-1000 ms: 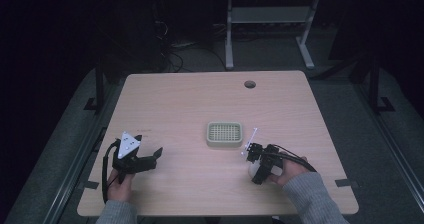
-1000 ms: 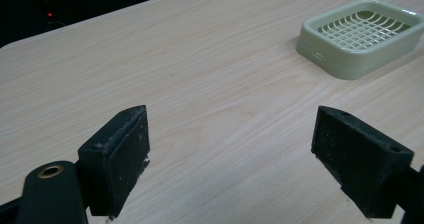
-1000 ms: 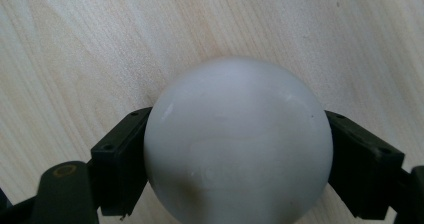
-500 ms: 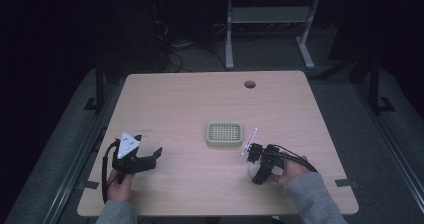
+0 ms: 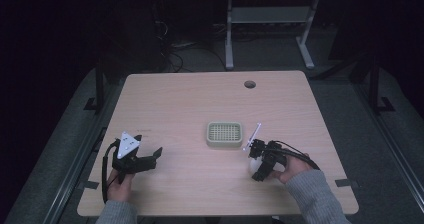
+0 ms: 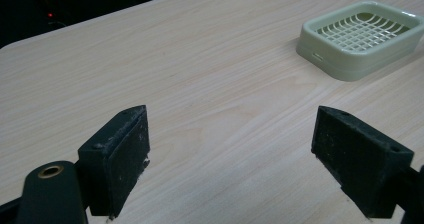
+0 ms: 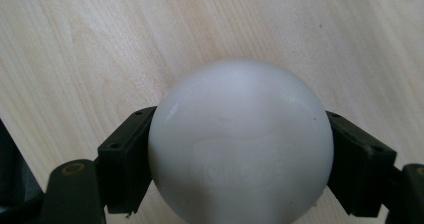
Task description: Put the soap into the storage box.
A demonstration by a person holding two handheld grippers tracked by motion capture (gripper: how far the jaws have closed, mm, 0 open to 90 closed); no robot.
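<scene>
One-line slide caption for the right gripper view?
Right gripper clamps a smooth white ball between its black jaws above the light wooden table.

Lab-like room — bare desk (image 5: 190,104) with cable hole (image 5: 249,84), dark surround, floor cables (image 5: 172,59).

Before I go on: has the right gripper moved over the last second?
No. The right gripper sits at the same spot right of the green tray, shut on the white ball.
</scene>
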